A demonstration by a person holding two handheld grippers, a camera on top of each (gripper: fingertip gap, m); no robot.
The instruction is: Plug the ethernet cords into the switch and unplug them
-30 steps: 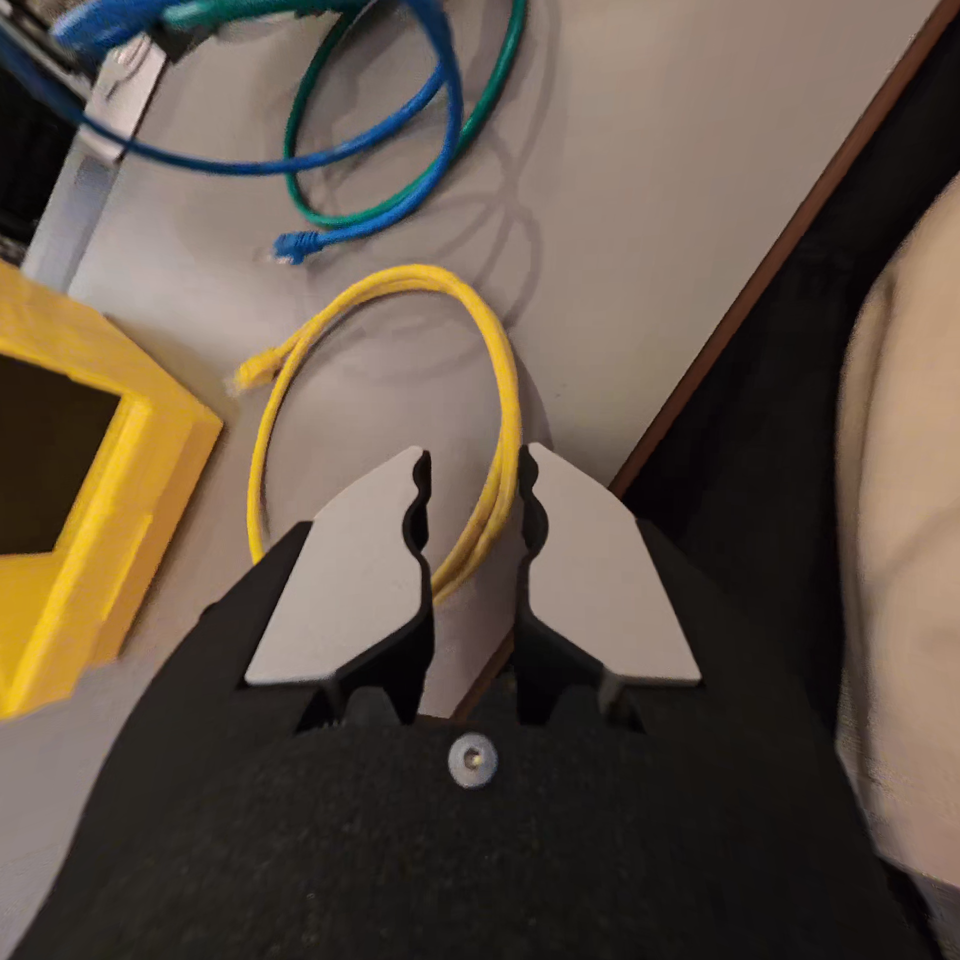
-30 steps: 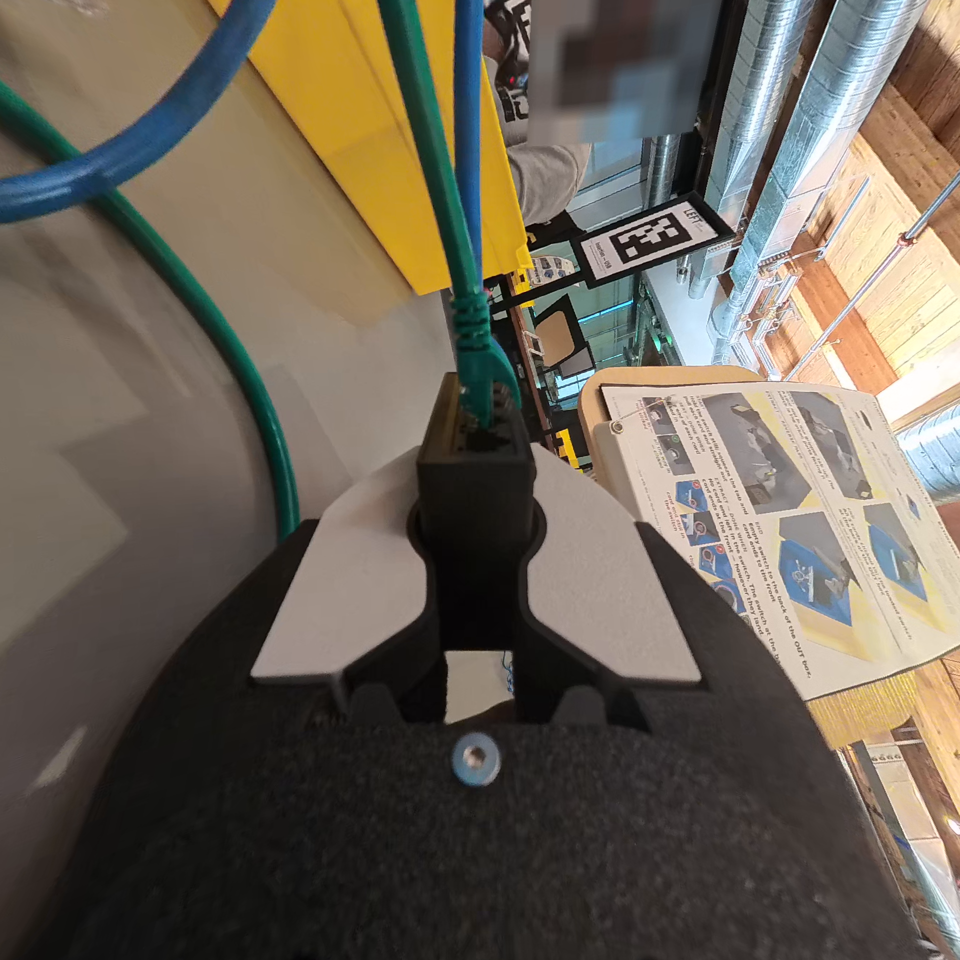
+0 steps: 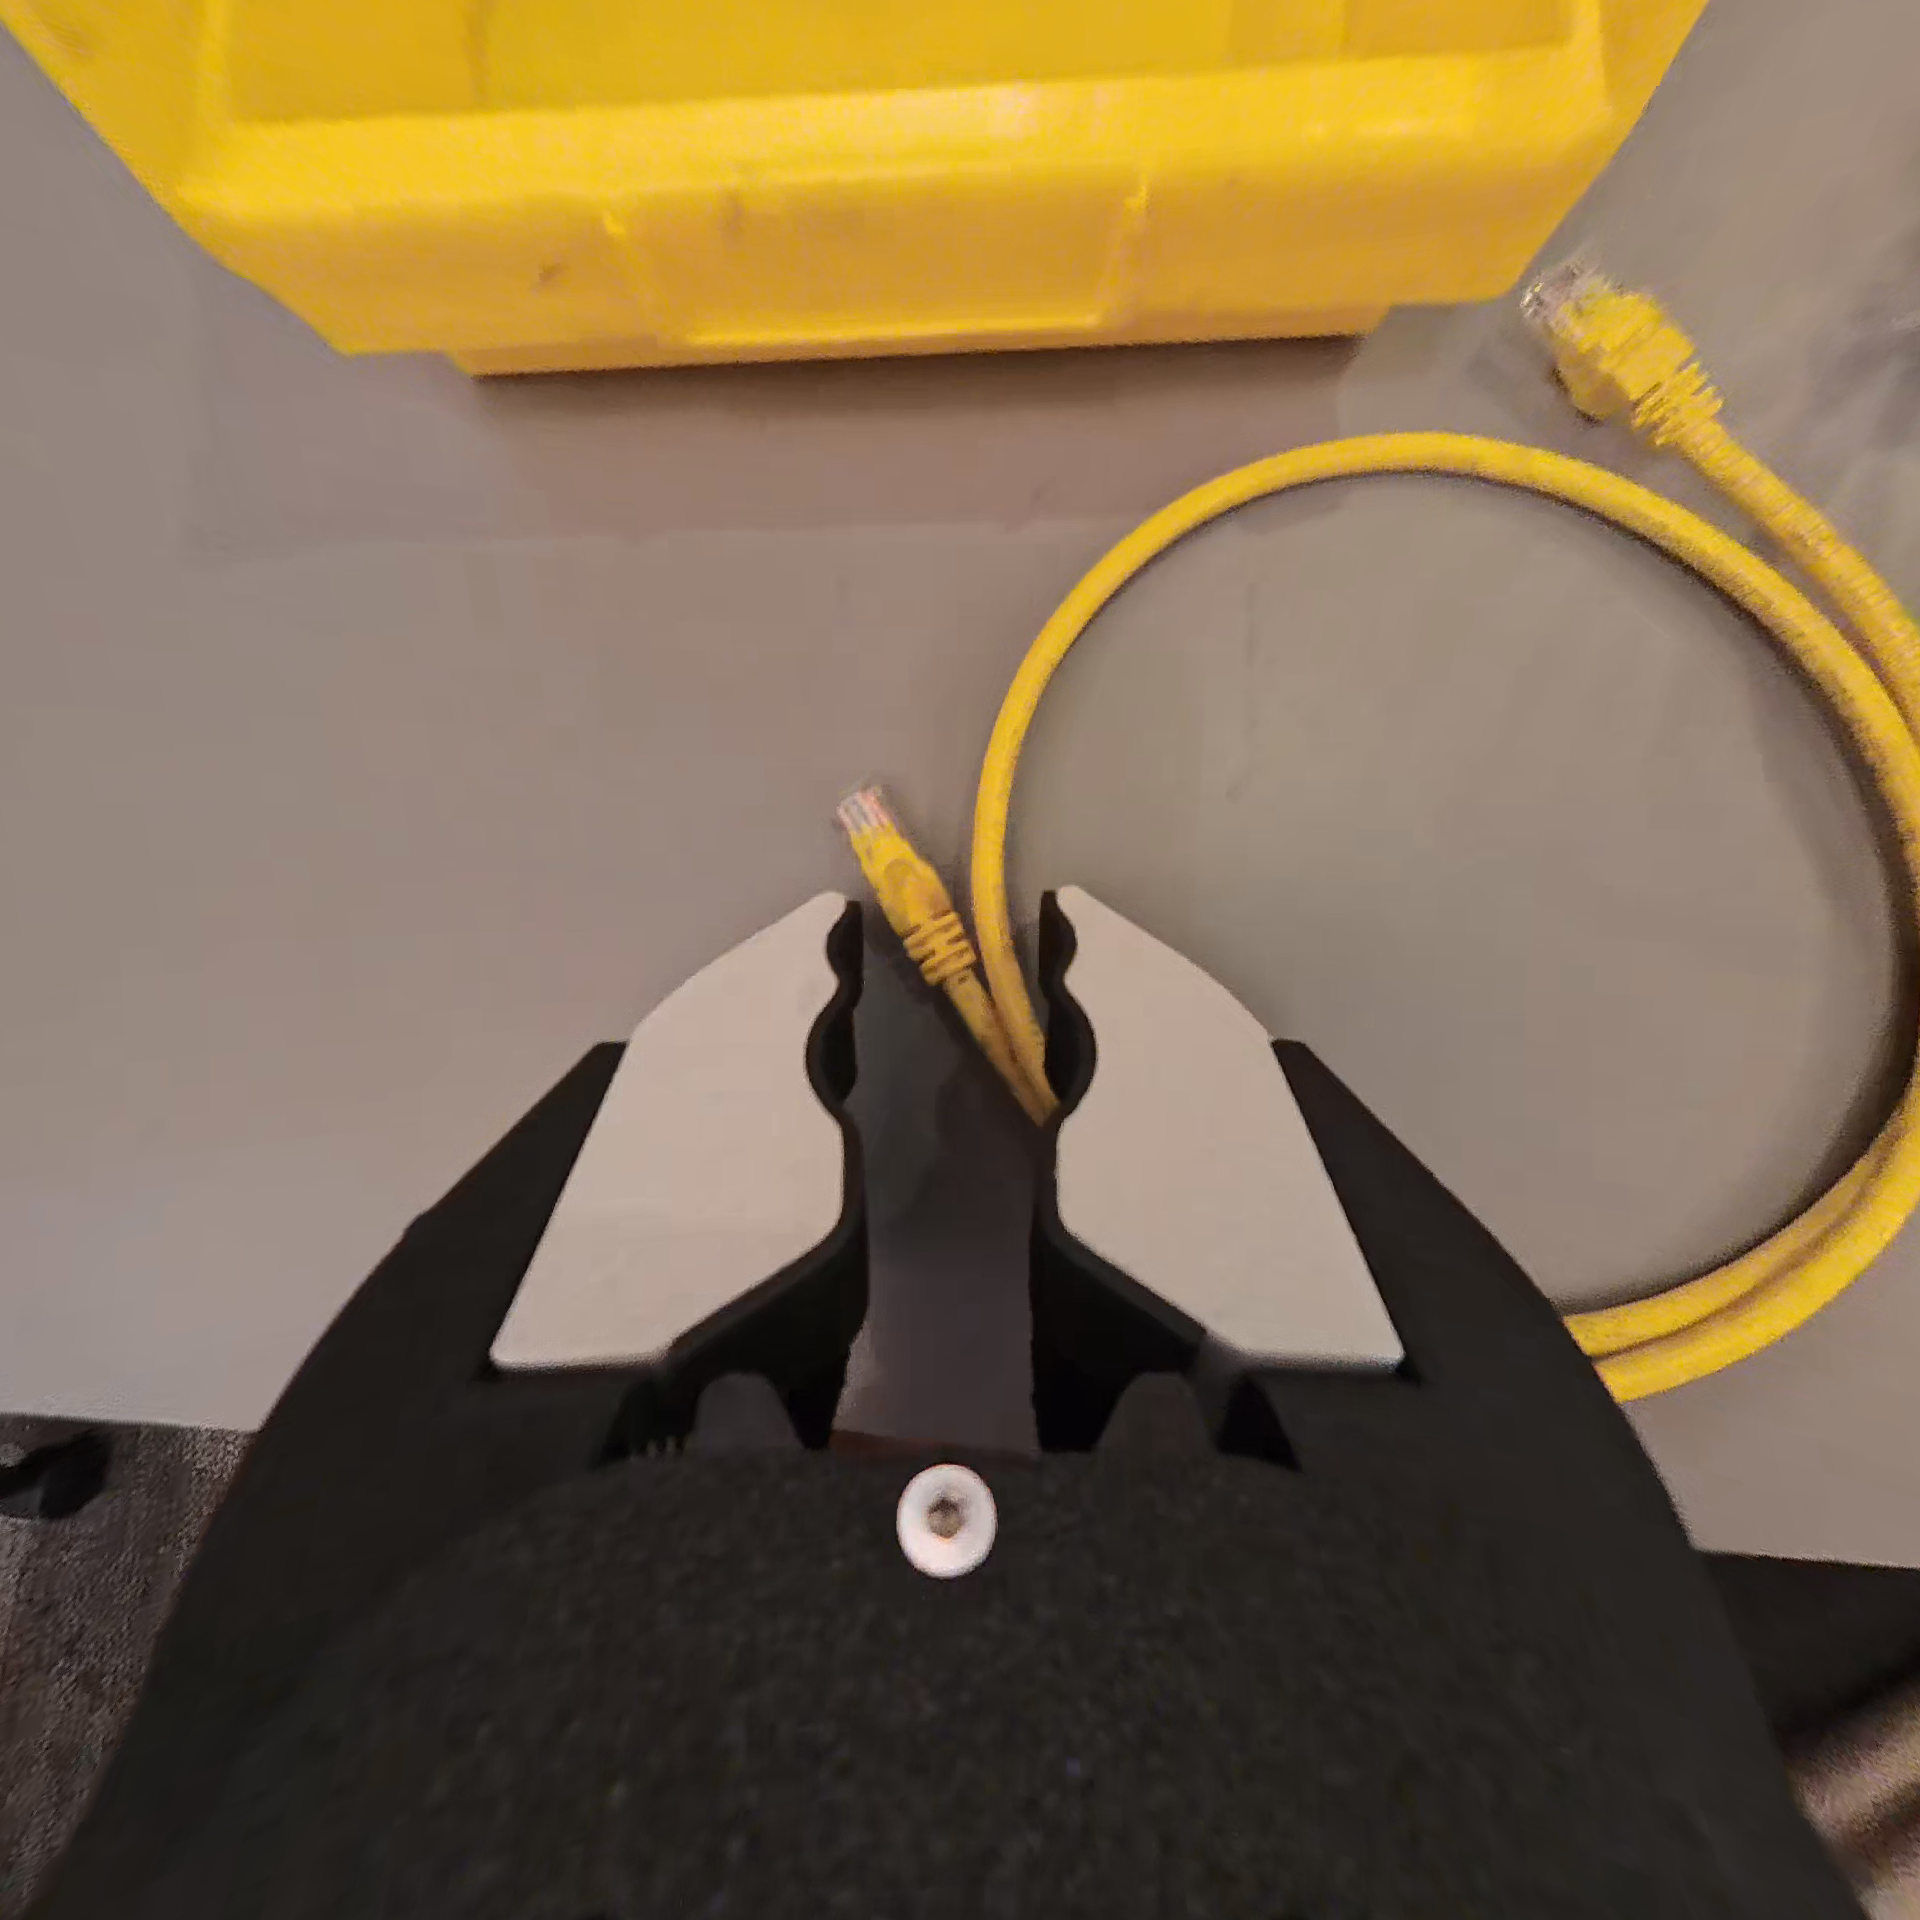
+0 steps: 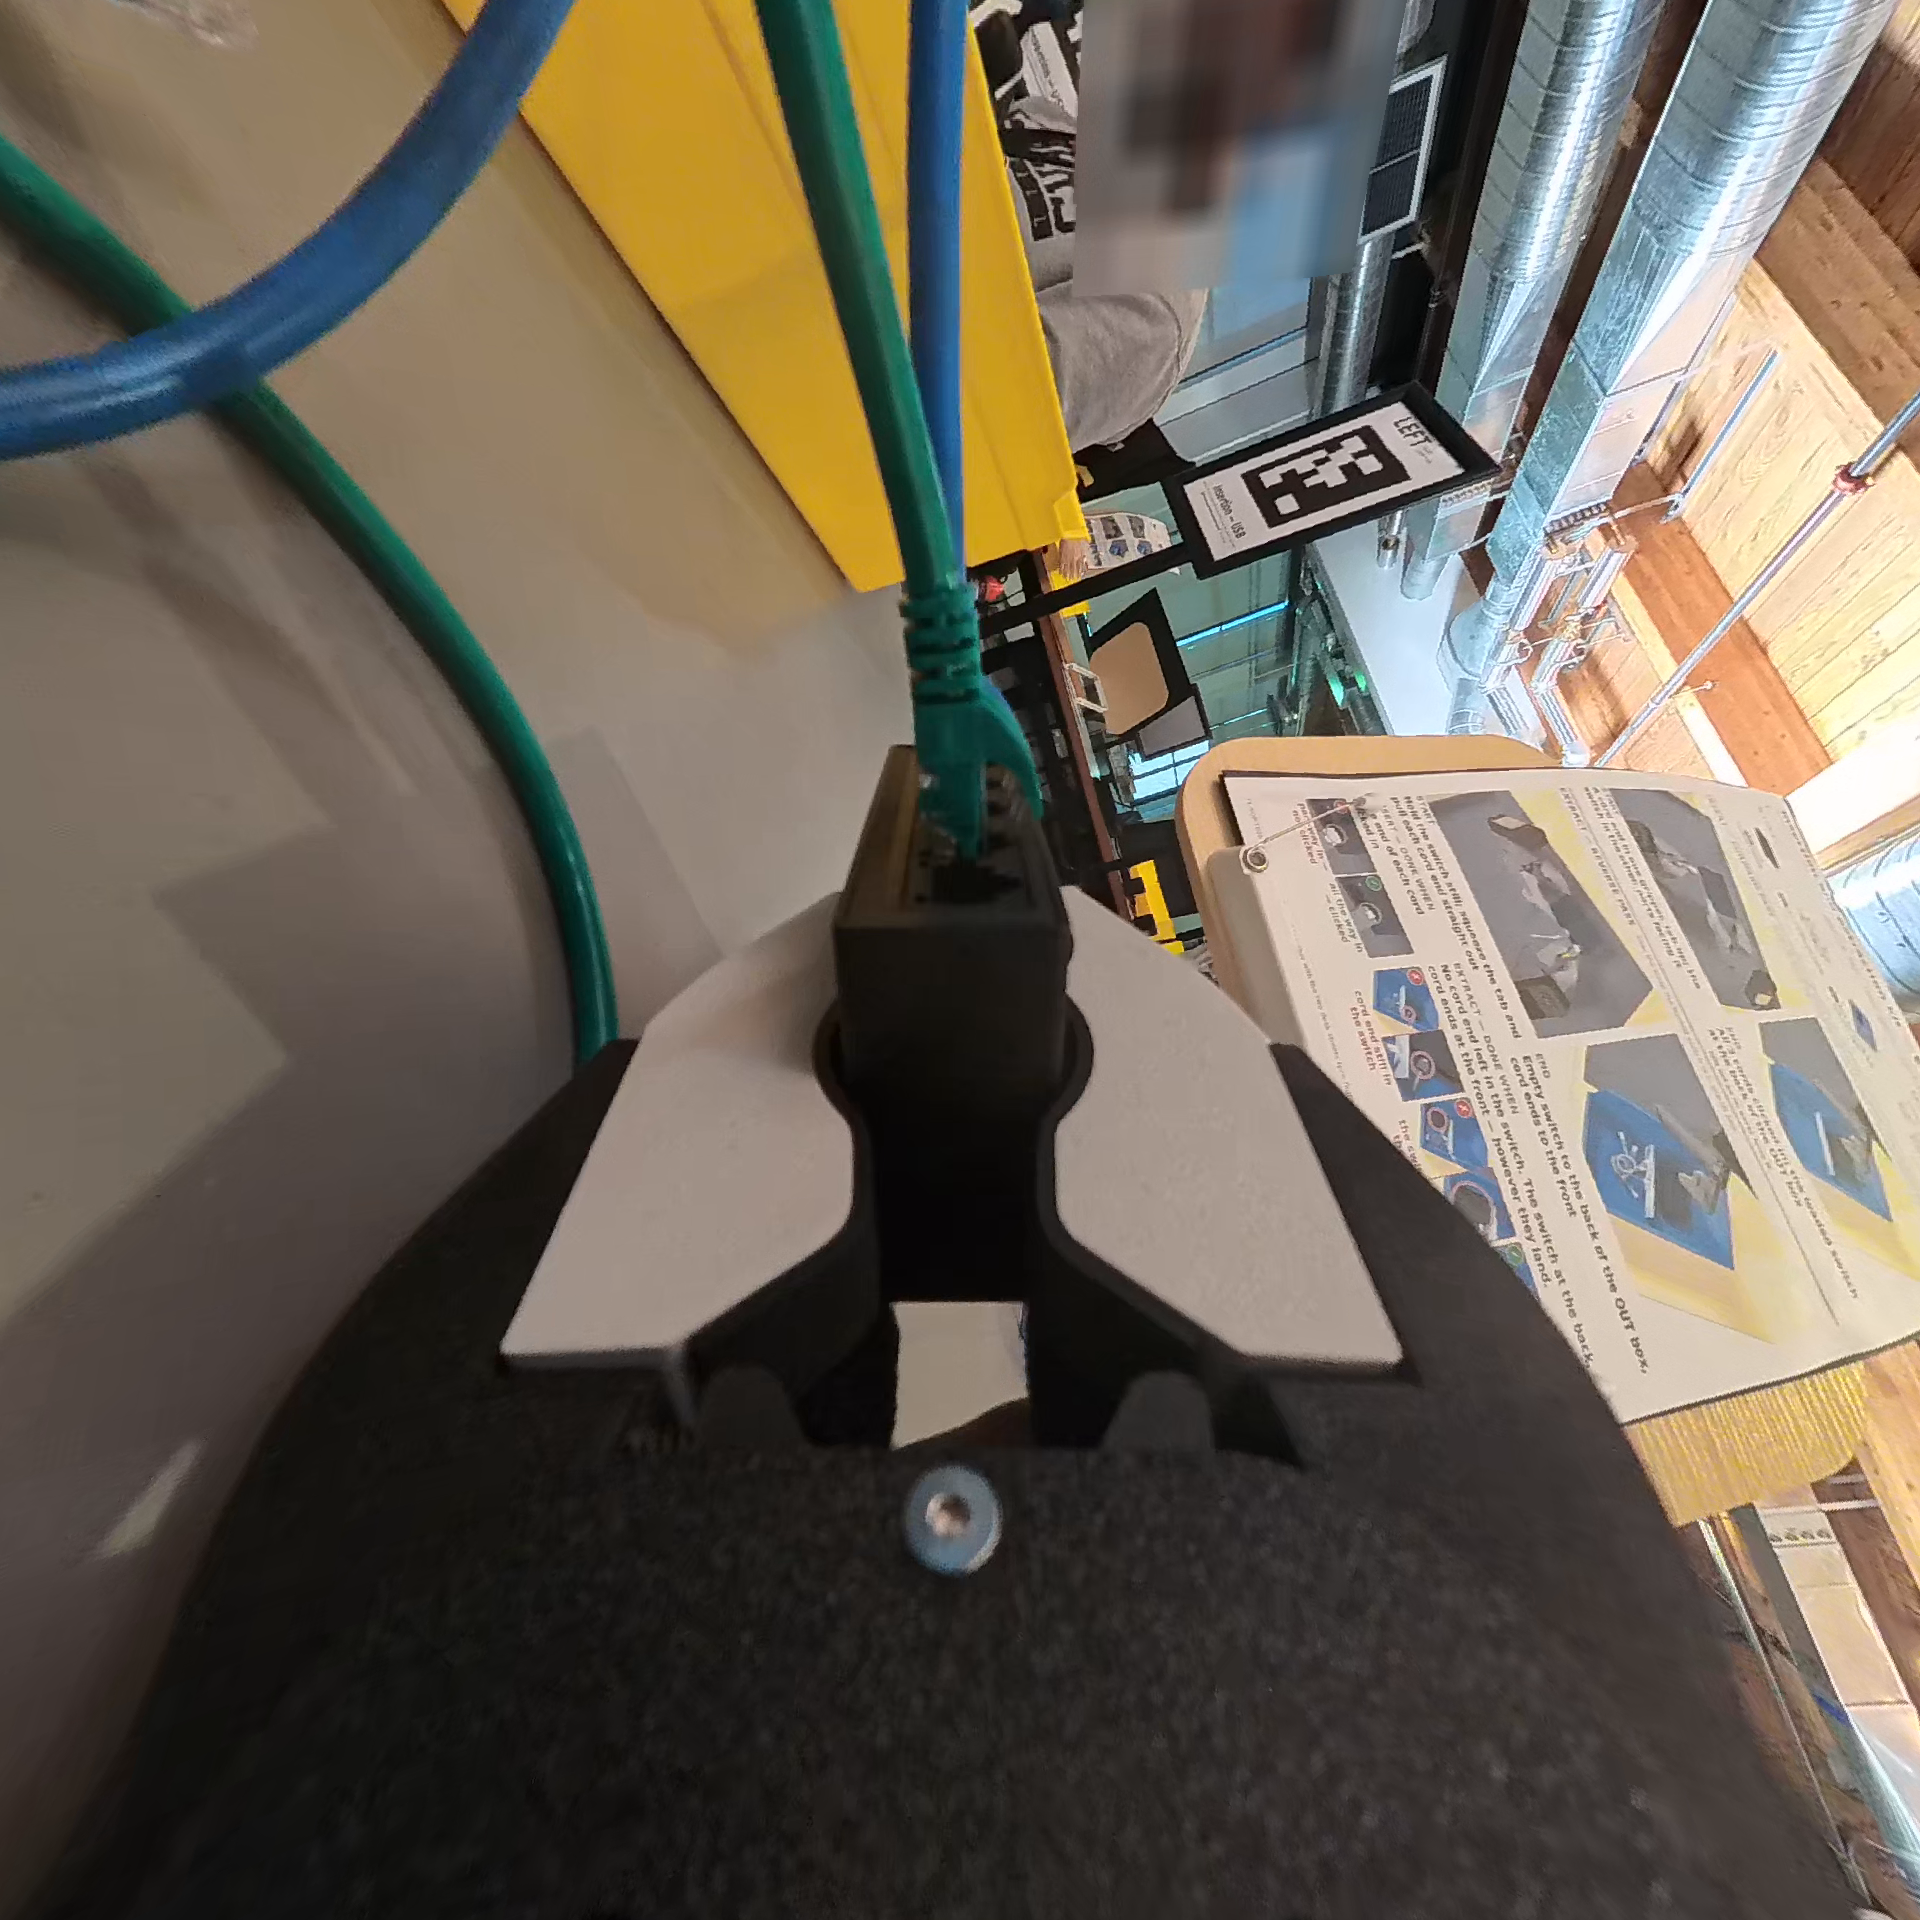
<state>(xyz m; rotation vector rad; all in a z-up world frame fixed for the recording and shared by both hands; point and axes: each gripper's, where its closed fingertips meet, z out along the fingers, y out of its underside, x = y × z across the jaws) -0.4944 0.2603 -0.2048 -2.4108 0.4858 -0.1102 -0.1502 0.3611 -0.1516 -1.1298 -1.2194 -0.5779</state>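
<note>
A yellow ethernet cord [image 3: 1351, 457] lies looped on the grey table [image 3: 364, 779]. One of its plugs [image 3: 899, 883] lies between the fingertips of my left gripper [image 3: 948, 904], which is open and just above the table. The other plug [image 3: 1605, 348] lies at the far right. My right gripper [image 4: 951, 935] is shut on the black switch [image 4: 951, 997] and holds it up off the table. A green cord [image 4: 842, 260] has its plug [image 4: 945, 686] in a port of the switch. A blue cord [image 4: 935, 260] runs down behind the green plug; its end is hidden.
A yellow bin [image 3: 831, 208] stands on the table just beyond the left gripper and also shows in the right wrist view [image 4: 810, 312]. The table's near edge [image 3: 125, 1418] is under the left gripper. An instruction sheet [image 4: 1558, 1039] on a board stands to the right.
The left gripper has swung round to face the yellow bin, and a plug end of the yellow cord now lies between its fingers instead of the loop. The right gripper still holds the switch.
</note>
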